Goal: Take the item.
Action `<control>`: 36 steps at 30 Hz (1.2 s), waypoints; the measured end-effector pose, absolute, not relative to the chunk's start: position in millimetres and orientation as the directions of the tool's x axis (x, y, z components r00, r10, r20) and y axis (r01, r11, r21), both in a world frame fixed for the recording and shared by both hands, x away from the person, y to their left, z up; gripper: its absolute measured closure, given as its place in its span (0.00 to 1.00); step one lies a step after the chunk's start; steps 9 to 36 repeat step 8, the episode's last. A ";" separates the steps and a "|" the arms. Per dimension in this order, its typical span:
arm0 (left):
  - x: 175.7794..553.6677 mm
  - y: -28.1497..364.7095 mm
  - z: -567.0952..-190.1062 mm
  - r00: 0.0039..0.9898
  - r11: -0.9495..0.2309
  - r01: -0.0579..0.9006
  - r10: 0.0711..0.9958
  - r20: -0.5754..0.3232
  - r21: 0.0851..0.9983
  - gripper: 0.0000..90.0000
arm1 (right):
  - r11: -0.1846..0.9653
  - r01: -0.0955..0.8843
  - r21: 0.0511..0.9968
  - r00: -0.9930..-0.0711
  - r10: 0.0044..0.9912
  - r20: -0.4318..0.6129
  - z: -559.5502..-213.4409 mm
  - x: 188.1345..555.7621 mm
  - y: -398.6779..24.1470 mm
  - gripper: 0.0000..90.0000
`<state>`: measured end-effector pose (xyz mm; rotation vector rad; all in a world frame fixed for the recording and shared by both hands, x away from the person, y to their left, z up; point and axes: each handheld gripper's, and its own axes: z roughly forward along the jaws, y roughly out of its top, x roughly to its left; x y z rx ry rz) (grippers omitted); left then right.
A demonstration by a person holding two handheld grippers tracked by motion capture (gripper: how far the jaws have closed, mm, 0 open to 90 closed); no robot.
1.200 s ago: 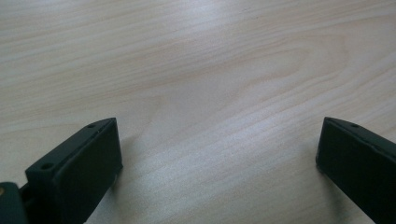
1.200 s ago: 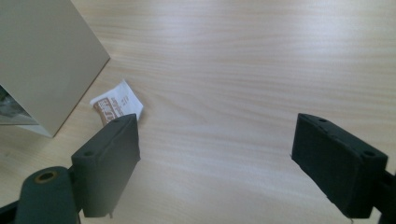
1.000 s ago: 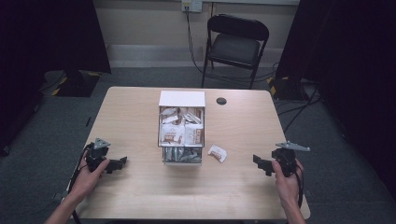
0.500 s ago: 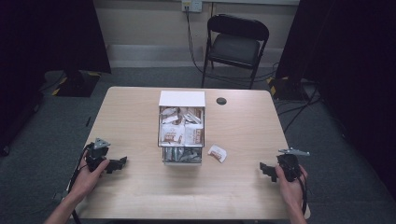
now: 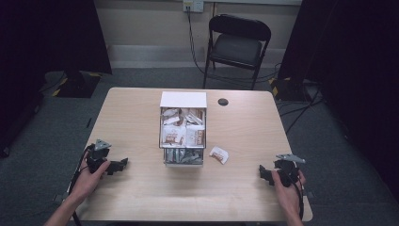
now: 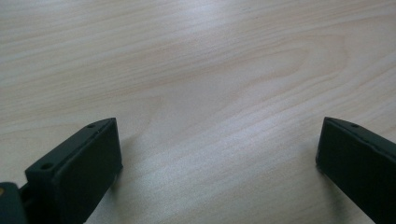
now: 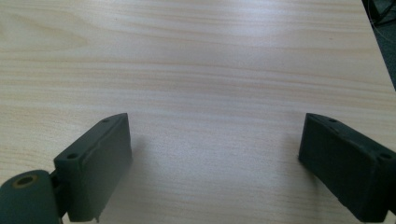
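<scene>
We noted the right tool (image 5: 267,174) had drawn back toward the lower-right counter (image 5: 141,117) edge; both it and the left tool (image 5: 117,165) were spread, empty, suggesting idle.

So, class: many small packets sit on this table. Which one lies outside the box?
The loose white packet lies alone on the bare table, just right of the box's near end. All the other packets are inside the box.
</scene>
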<state>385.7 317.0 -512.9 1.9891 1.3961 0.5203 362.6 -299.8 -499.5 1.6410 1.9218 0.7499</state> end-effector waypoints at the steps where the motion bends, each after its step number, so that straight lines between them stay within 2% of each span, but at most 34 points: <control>1: 385.7 317.0 -513.0 0.357 -0.227 0.678 0.933 -0.043 0.699 0.00 | 0.121 0.701 0.702 -0.149 0.989 -0.022 -501.2 362.0 -300.2 0.08; 36: 385.9 317.1 -513.0 0.358 -0.228 0.678 0.933 -0.043 0.699 0.00 | 0.123 0.701 0.702 -0.149 0.988 -0.024 -501.2 362.1 -300.4 0.08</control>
